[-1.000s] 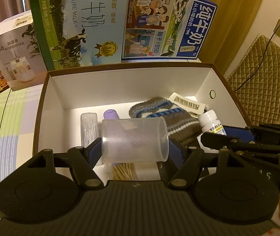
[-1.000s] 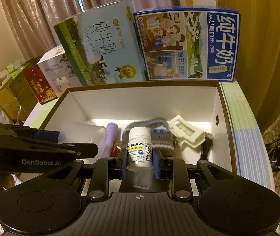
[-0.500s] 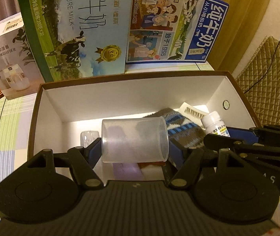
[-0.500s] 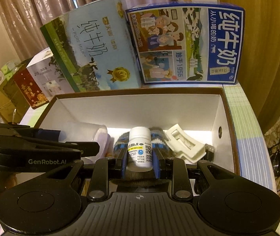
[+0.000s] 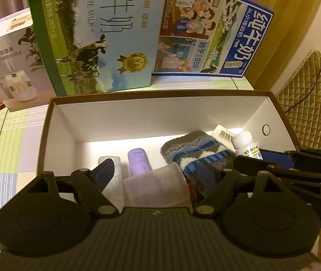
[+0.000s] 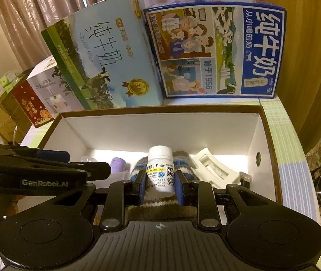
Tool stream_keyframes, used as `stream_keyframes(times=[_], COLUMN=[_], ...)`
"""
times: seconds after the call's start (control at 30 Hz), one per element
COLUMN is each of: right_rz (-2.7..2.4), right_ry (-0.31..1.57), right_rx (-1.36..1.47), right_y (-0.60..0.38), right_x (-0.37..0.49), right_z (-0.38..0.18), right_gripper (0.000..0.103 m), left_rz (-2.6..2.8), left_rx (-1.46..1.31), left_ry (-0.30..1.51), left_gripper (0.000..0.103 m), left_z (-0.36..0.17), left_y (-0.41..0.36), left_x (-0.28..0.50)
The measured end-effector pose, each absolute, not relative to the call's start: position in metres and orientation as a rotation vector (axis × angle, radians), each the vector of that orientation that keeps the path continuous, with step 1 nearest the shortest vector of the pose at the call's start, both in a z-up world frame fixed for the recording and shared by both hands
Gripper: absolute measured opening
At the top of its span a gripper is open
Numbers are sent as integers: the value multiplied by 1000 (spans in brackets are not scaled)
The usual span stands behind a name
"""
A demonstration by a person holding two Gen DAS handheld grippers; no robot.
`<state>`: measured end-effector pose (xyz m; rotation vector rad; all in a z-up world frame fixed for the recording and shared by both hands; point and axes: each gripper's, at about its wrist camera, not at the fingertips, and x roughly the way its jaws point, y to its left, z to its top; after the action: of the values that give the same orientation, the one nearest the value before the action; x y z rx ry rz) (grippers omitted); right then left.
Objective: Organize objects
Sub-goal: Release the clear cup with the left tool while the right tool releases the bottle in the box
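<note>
A brown-rimmed box [image 5: 160, 93] with a white inside stands before me. A clear plastic cup [image 5: 156, 188] lies tilted in it, over a purple tube [image 5: 138, 161] and beside a striped knitted piece [image 5: 196, 151]. My left gripper [image 5: 167, 167] hangs open above the cup, with its fingers spread wider than the cup and not touching it. My right gripper [image 6: 160, 183] is shut on a white pill bottle [image 6: 160, 169], which it holds upright over the right half of the box [image 6: 160, 108]. The bottle [image 5: 246, 145] also shows in the left wrist view.
Two tall milk cartons [image 6: 106, 58] [image 6: 219, 52] stand close behind the box, with a humidifier box [image 5: 9, 67] to their left. A small clear case [image 5: 113, 180] and a white plastic piece [image 6: 212, 169] lie inside the box. A quilted cushion [image 5: 314, 103] is to the right.
My left gripper has opened and let go of the clear cup, which has dropped and now lies tilted in the box. My right gripper still holds the bottle over the box.
</note>
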<state>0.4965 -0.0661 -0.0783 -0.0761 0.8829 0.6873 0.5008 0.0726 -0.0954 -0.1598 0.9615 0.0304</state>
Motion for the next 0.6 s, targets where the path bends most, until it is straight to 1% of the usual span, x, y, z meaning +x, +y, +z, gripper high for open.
stream_keyframes(times=[0.2, 0.27, 0.33, 0.47, 0.53, 0.6], right_rz=[687, 687, 681, 681, 682, 682], right_ry=[864, 863, 857, 831, 830, 828], right_rx=[-77, -66, -67, -80, -62, -44], right_y=[-64, -67, -71, -80, -87, -94], right_x=[494, 491, 487, 472, 465, 457], right_z=[-76, -75, -72, -66, -63, -60], right_gripper=[25, 33, 62, 73, 83, 89], left_rz=[74, 89, 94, 104, 107, 110], left_rx=[-165, -175, -188, -182, -175, -170], left_ry=[939, 934, 930, 915, 909, 898], left_gripper=[83, 83, 84, 88, 91, 92], left_z=[-83, -78, -74, -64, -59, -53], left_y=[83, 87, 90, 89, 86, 83], left_x=[491, 486, 480, 464, 455, 445])
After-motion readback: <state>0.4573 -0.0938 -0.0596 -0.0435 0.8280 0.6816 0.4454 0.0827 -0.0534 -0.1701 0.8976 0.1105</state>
